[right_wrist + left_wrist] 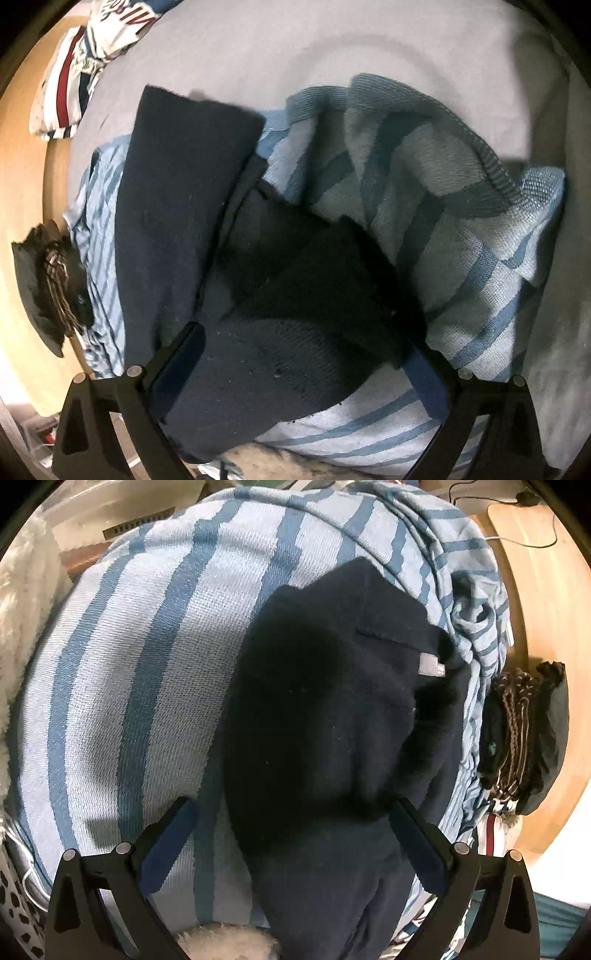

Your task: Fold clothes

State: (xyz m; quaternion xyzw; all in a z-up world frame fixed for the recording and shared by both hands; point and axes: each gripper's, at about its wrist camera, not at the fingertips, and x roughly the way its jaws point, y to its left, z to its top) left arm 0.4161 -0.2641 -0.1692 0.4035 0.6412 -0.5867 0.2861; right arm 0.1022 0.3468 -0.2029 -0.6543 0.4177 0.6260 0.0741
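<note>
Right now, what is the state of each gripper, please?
Left gripper: open, above the dark navy garment, holding nothing.
Right gripper: open wide, navy garment between the jaws, not gripped.

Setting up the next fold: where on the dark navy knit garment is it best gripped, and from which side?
Probably the dark navy knit garment at its squared far corner, come at from above. That end lies flat and clear on the blue striped woven blanket; the middle is bunched in overlapping layers, so a grip there may catch several.
</note>
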